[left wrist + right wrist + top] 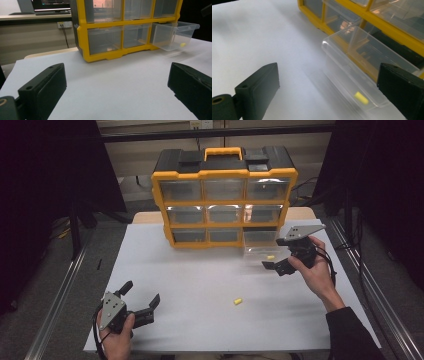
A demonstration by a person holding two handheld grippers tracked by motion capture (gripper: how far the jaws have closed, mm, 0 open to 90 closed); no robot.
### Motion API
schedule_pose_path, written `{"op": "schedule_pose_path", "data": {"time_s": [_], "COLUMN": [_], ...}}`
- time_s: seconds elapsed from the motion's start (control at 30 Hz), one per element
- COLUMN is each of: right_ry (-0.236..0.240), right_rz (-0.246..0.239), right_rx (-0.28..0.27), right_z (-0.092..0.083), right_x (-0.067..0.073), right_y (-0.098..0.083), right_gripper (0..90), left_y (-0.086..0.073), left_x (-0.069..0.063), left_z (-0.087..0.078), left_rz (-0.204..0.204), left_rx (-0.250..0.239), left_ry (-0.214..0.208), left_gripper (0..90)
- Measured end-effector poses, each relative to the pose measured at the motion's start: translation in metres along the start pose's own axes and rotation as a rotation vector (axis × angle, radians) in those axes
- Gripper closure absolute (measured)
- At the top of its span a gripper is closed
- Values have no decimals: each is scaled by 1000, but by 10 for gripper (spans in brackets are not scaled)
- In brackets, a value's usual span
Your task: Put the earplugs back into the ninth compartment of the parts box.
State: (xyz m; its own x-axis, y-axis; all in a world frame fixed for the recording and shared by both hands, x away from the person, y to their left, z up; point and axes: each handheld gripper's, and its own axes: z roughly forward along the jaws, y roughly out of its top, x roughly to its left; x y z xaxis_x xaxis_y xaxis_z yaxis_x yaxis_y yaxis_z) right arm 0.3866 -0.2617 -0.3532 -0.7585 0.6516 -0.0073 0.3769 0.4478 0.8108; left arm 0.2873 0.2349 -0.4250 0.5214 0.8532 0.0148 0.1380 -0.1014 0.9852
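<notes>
A yellow organiser cabinet (224,200) is being shown at the far edge of the table (200,290), with its bottom-right clear drawer (262,249) pulled out onto the table. One small yellow piece (270,257) is lying inside that drawer; a second yellow piece (238,301) is lying loose on the table, nearer the front edge and well apart from the drawer. The sorting is therefore being judged as partly done: one piece stowed, one left, and the drawer not yet closed. The right hand-held gripper (280,265) is being held just beside the drawer, jaws wide and empty. The left hand-held gripper (142,302) is being held near the front-left corner, jaws likewise wide and empty. The drawer's outline is being blurred in the right gripper view, and the contents of the other drawers are hard to make out.
</notes>
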Motion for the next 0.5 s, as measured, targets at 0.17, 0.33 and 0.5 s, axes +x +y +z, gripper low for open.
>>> {"op": "schedule_pose_path", "data": {"time_s": [0.17,0.33,0.5], "right_ry": [15,34,60], "right_rz": [-14,-25,-43], "right_rx": [2,6,18], "right_z": [2,4,7], "right_x": [8,16,23], "right_y": [-5,-9,-11], "right_gripper": [35,35,37], "left_y": [0,0,0], "left_x": [0,0,-1], "left_z": [0,0,0], "left_rz": [0,-8,-10], "left_rx": [-2,-1,-4], "left_ry": [-1,-5,-8], "left_gripper": [20,20,20]}}
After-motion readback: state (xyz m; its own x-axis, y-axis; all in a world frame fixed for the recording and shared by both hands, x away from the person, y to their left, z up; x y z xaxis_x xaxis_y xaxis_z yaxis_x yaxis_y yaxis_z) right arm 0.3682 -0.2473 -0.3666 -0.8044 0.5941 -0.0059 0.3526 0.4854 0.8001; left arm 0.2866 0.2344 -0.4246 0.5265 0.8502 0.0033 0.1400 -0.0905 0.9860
